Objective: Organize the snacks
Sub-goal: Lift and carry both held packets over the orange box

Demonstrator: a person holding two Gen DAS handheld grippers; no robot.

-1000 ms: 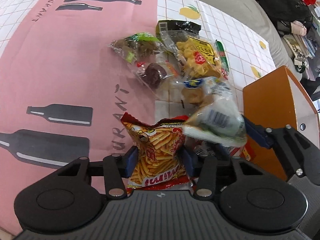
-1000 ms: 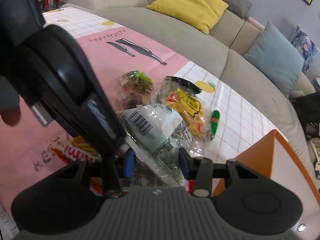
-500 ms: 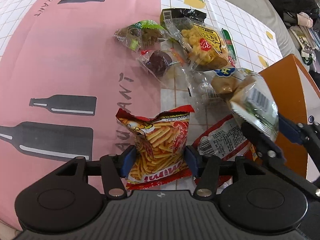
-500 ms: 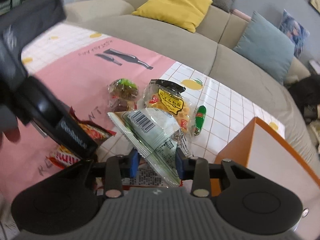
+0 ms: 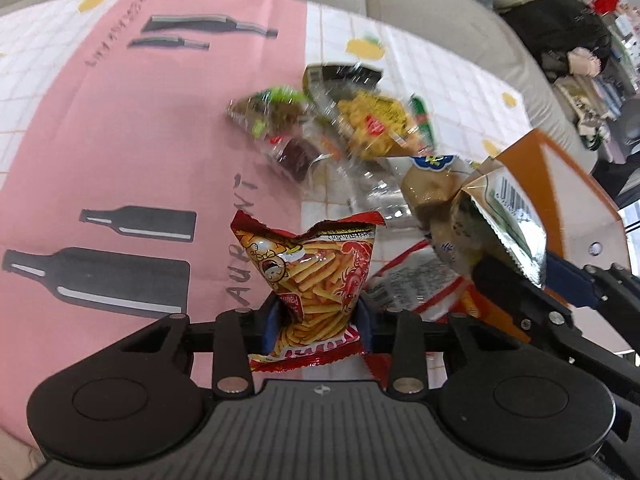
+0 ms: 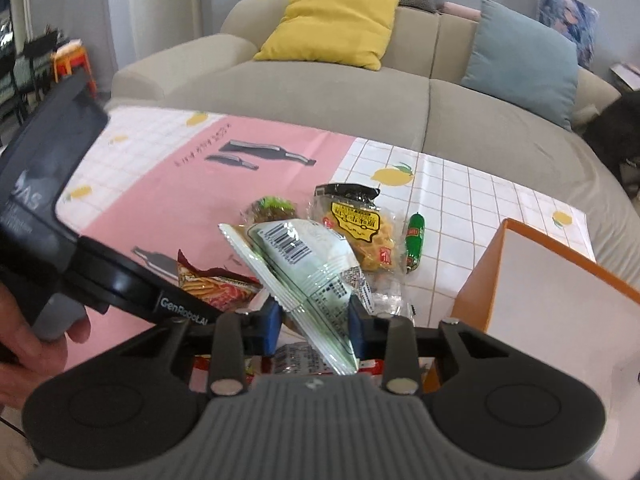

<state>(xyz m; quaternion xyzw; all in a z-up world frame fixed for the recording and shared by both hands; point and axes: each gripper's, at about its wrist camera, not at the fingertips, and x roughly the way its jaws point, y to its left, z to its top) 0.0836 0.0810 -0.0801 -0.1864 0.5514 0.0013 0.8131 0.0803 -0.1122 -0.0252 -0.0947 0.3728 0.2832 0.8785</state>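
Holding two packs now: our left gripper (image 5: 318, 326) is closing on the fries bag (image 5: 316, 280), right gripper (image 6: 314, 320) is closing on the silver pack (image 6: 308, 276); several snacks are still lying mid-bench beside the orange box (image 6: 552, 300).

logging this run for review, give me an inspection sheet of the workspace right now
surface: pink and white checked tablecloth with bottle prints
job's things: red fries snack bag; silvery green barcoded packet; orange open box
clutter: yellow-labelled clear snack bag, green sausage stick, small dark wrapped sweets, red and white flat packet
grippers: left gripper closing, pads pressing the fries bag; right gripper closing, pads gripping the silvery packet
cables: nothing seen
surroundings: beige sofa, yellow cushion, blue cushion
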